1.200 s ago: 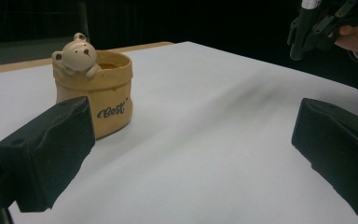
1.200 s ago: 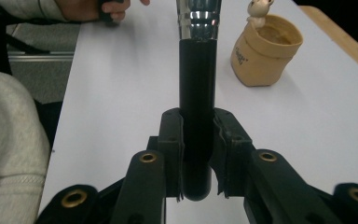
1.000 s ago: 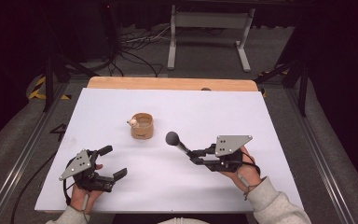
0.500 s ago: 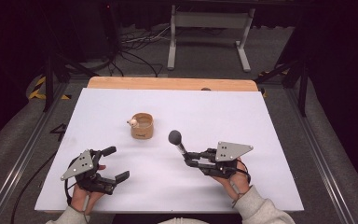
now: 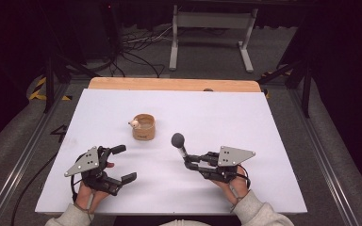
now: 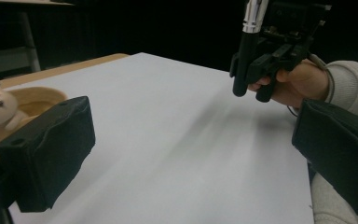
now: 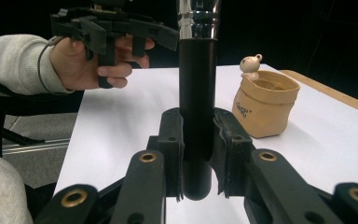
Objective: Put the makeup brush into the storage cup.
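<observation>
1. The left gripper (image 5: 119, 163) hovers near the table's (image 5: 273, 141) front left, jaws spread, nothing between them
2. The cup (image 5: 144, 128) stands mid-table, a small figure (image 5: 134, 124) on its rim
3. The right gripper (image 5: 192, 161) pinches the mic (image 5: 179, 143) low on its handle; held so far from its head, it may tilt or slip
4. The right gripper view shows the pads (image 7: 224, 140) clamping the handle; the high view shows the mic's round head

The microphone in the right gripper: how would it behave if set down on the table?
The microphone looks rigid. Its round black barrel would probably roll on the flat white table. The right gripper clamps its smooth lower end, so it may slip.
</observation>
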{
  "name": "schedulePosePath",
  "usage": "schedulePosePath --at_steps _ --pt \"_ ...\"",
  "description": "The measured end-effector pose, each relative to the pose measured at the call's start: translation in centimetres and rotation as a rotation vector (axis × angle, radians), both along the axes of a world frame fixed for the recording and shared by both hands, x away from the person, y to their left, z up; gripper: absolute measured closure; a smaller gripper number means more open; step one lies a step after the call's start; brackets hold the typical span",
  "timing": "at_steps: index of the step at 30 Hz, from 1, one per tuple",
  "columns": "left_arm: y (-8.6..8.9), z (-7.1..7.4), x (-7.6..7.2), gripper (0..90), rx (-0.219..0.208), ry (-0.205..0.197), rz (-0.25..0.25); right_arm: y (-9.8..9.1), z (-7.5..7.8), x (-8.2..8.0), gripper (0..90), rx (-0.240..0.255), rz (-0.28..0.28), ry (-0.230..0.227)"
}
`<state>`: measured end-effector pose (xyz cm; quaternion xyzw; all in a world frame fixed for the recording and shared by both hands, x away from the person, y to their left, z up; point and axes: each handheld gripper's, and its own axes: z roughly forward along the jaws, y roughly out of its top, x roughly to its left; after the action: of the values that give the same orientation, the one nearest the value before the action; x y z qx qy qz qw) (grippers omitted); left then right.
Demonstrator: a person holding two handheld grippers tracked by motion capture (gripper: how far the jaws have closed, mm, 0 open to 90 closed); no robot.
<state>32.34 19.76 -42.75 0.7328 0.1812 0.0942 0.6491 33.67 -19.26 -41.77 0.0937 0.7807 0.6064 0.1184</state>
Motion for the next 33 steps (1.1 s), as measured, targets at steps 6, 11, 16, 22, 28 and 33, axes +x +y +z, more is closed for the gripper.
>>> schedulePosePath --at_steps 6,11,16,22,28,33 --pt "-1.8 1.5 0.6 0.0 0.007 -0.021 -0.054 0.1 -0.2 0.0 74.8 -0.012 0.004 -0.003" --pt "-3.4 2.2 0.9 0.0 0.002 -0.033 -0.082 0.1 -0.2 -0.1 74.7 -0.009 0.001 -0.005" --pt "-5.1 3.0 1.2 0.0 -0.006 -0.042 -0.111 0.0 -0.2 -0.1 74.7 -0.013 -0.002 -0.014" --pt "-6.3 3.5 1.5 0.5 -0.008 -0.055 -0.122 0.0 -0.2 -0.1 74.7 -0.012 -0.003 -0.017" --pt "-7.7 3.7 1.8 1.0 0.004 -0.057 -0.142 0.1 -0.4 0.0 74.7 -0.015 -0.008 -0.02" --pt "-8.7 3.8 2.0 1.3 0.0 -0.046 -0.148 0.6 -0.6 -0.1 74.7 -0.002 -0.002 -0.019"
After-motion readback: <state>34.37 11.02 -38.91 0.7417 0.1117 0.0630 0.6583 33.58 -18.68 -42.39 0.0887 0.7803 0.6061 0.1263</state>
